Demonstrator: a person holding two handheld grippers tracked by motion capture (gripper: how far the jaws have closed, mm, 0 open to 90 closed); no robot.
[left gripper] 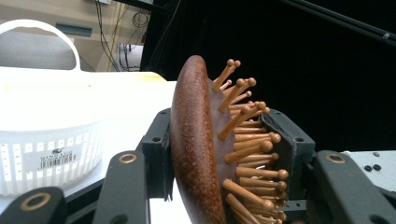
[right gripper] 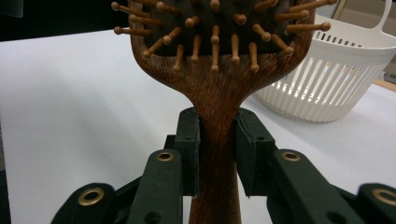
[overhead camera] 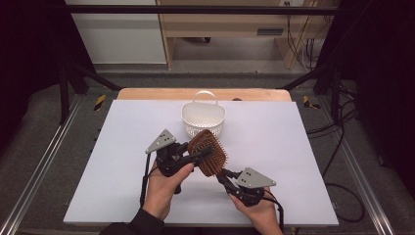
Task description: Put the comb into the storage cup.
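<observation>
High view: white table, grey floor, wooden shelving.

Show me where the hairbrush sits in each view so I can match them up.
High view: hairbrush at centre, just in front of the white basket.
Left gripper view: centre, edge-on, pins pointing right.
Right gripper view: top centre, handle running down.
Shared landmark: the white basket.

White table (wood-edged at back) carries a white basket
</observation>
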